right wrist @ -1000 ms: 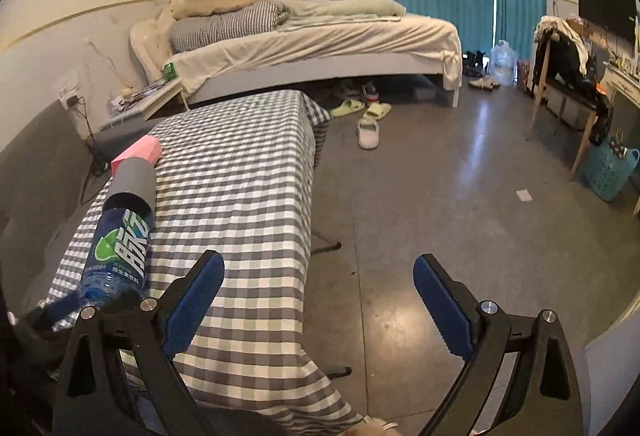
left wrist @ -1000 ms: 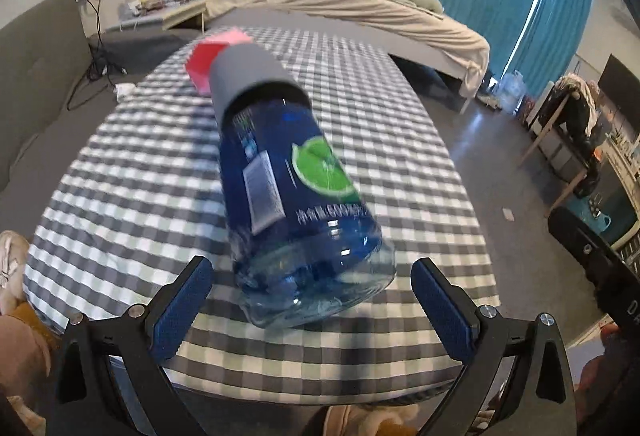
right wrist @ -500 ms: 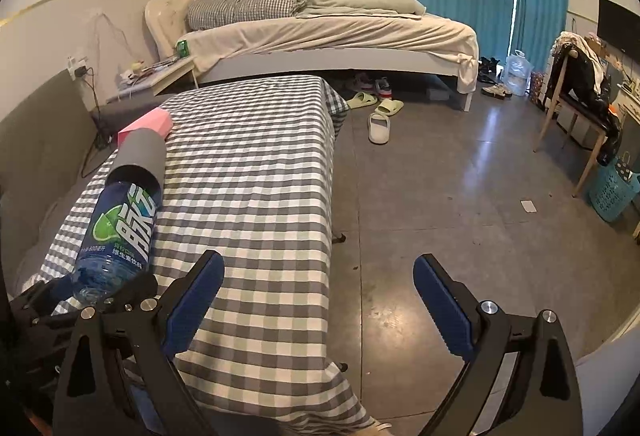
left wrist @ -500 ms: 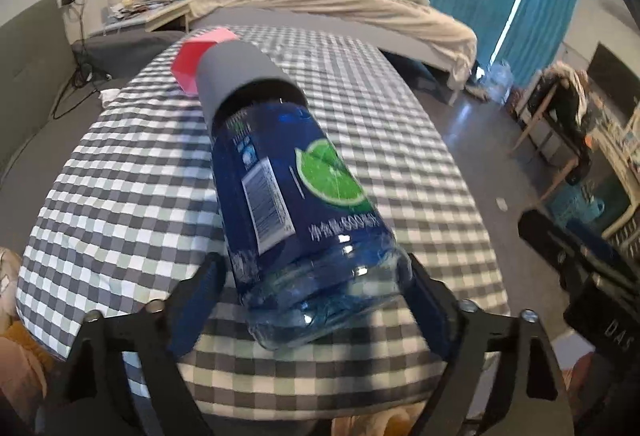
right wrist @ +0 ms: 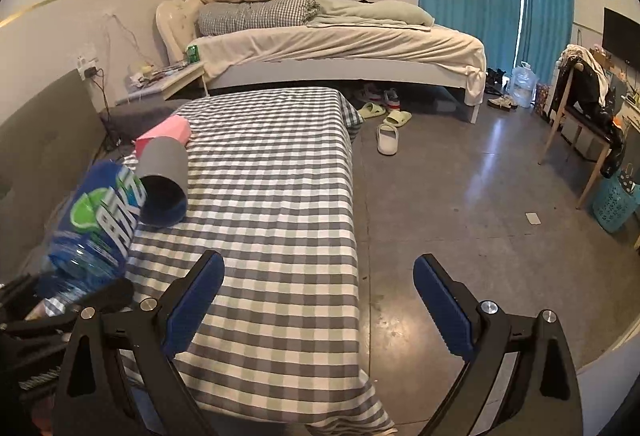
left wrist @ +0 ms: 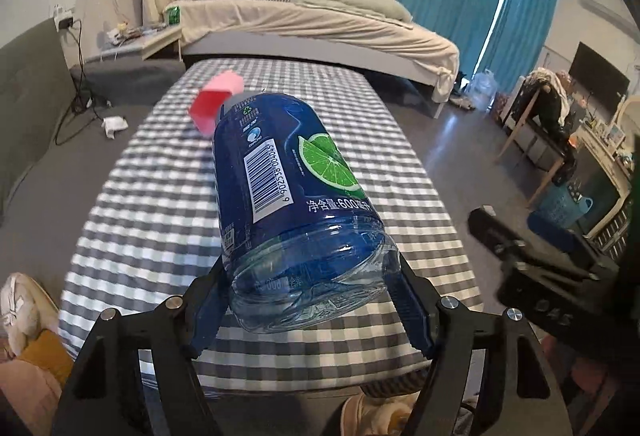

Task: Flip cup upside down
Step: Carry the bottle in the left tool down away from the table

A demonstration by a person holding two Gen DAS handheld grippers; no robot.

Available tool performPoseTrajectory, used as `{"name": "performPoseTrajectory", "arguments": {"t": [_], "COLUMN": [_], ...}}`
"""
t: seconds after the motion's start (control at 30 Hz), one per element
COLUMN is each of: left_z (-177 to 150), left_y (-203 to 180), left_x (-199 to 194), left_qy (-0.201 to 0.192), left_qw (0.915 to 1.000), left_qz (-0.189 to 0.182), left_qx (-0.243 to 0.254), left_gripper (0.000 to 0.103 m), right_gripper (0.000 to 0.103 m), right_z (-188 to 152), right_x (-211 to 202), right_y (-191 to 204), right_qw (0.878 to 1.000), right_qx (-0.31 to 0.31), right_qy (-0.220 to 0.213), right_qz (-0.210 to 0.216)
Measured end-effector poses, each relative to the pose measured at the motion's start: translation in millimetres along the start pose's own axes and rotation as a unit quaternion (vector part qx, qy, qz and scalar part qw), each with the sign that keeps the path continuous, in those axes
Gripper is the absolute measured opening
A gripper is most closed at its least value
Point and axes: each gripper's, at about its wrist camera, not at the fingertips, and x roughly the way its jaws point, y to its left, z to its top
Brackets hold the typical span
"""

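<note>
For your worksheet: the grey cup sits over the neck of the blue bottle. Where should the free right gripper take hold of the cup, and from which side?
Probably across the grey cup's round side wall, near its mid-length, coming from the bottle's right. The blue bottle is tilted in the left gripper, filling the cup's mouth, so only the outer wall is free. The right gripper is open.

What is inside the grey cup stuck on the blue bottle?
The neck end of the blue plastic bottle goes into the grey cylindrical cup, whose rim shows a dark interior. The bottle's cap and anything deeper are hidden by the cup wall.
</note>
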Motion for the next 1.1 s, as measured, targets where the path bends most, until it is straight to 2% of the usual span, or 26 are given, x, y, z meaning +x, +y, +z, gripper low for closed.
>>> {"name": "performPoseTrajectory", "arguments": {"t": [0.17,0.33,0.47,0.57,0.8,1.03,1.1], "left_z": [-0.3,-12.7,-22.5,-21.4,-14.3,8.7,14.5], "left_y": [-5.1,0.0,10.8,18.0,19.2,20.7,25.4], "left_x": [-9.3,2.0,12.7,9.7,8.3,-7.5,-4.9], "left_qy": [0.013,0.075,0.095,0.093,0.08,0.036,0.038], "left_qw": [0.9993,0.9965,0.9949,0.9955,0.9964,0.9989,0.9989], "left_qz": [0.011,0.004,0.02,0.019,0.026,0.03,0.029], "left_qx": [0.033,0.038,0.027,0.007,0.002,0.006,0.0], "left_gripper": [0.075,0.076,0.076,0.076,0.077,0.077,0.076], "right_gripper": [0.096,0.096,0.096,0.096,0.096,0.096,0.096], "right_z": [1.7,1.4,2.0,2.7,1.9,2.4,2.4], "right_x": [-1.9,-1.8,-1.1,-1.9,1.0,2.9,3.8], "right_y": [4.1,9.9,18.1,24.4,22.7,18.8,18.3], "right_qw": [1.0,1.0,1.0,1.0,1.0,1.0,1.0], "right_qx": [0.003,0.004,0.0,-0.011,-0.011,-0.006,-0.005], "right_qy": [-0.004,-0.002,0.0,-0.002,0.004,0.009,0.011], "right_qz": [0.002,0.006,0.015,0.02,0.022,0.026,0.028]}}
